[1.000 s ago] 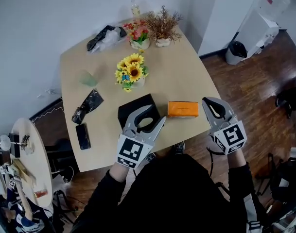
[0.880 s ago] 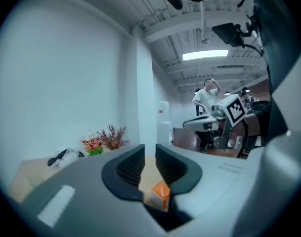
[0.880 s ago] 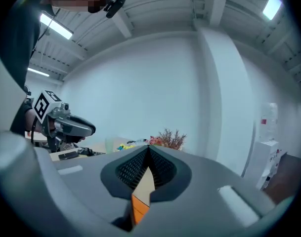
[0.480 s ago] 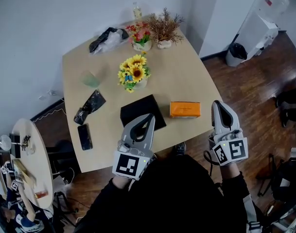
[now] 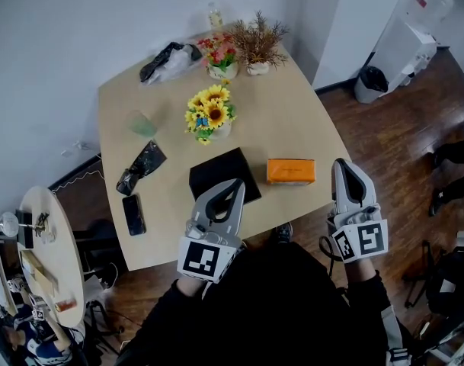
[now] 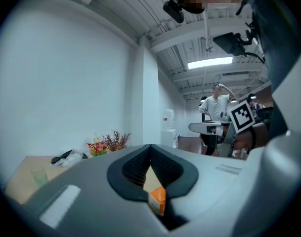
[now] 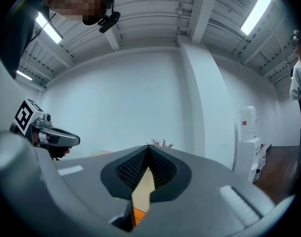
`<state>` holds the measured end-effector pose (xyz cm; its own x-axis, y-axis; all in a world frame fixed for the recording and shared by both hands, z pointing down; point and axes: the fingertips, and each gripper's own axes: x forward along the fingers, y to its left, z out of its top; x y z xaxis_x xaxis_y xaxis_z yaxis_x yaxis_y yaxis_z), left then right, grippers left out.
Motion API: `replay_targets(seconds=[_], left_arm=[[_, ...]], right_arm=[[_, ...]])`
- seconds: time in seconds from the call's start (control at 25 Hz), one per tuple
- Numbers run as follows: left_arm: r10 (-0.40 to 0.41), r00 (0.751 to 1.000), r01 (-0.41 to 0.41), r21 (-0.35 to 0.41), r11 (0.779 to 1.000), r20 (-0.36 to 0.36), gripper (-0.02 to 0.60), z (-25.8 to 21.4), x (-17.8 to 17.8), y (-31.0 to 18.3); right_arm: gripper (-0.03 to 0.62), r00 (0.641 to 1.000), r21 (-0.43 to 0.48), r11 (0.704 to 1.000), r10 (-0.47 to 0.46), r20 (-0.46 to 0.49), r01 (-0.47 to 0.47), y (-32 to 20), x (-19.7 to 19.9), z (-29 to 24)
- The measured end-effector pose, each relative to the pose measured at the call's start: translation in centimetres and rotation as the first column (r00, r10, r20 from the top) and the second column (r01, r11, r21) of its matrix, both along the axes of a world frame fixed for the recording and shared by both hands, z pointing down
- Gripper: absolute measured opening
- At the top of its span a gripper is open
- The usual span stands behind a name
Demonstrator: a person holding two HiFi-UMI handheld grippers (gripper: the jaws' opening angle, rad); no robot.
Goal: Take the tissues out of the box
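A flat black box [image 5: 216,172] lies near the table's front edge, with an orange box [image 5: 290,171] to its right. My left gripper [image 5: 236,184] is shut with nothing in it, and its tips hover over the black box's near corner. My right gripper [image 5: 343,164] is shut and empty too. It is held off the table's right front edge, just right of the orange box. In the left gripper view the shut jaws [image 6: 150,147] frame a corner of the orange box [image 6: 158,200]. The right gripper view shows shut jaws [image 7: 149,148] and a sliver of orange box [image 7: 137,215].
On the table [image 5: 292,120] stand a sunflower pot [image 5: 207,115], two more plant pots [image 5: 220,58] at the back, a green cup [image 5: 140,123], a black bag [image 5: 167,58], a black pouch [image 5: 140,166] and a phone [image 5: 132,214]. A round side table [image 5: 45,242] stands at the left.
The left gripper's jaws closed from open, and it drew back from over the black box. The right gripper drew back a little and turned. Both have held still in the last half second.
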<state>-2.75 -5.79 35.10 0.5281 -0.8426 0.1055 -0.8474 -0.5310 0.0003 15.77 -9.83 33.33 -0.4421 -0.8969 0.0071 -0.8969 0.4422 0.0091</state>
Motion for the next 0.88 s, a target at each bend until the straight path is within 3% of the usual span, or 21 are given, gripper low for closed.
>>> replay_targets(seconds=[0.88], left_arm=[[0.012,1.0,-0.011,-0.023,1.0,0.017,-0.018,0.86,0.28,-0.24]], right_arm=[[0.0,1.0,-0.015,1.0,-0.012,-0.028,0.011,-0.06,-0.31,0.76]])
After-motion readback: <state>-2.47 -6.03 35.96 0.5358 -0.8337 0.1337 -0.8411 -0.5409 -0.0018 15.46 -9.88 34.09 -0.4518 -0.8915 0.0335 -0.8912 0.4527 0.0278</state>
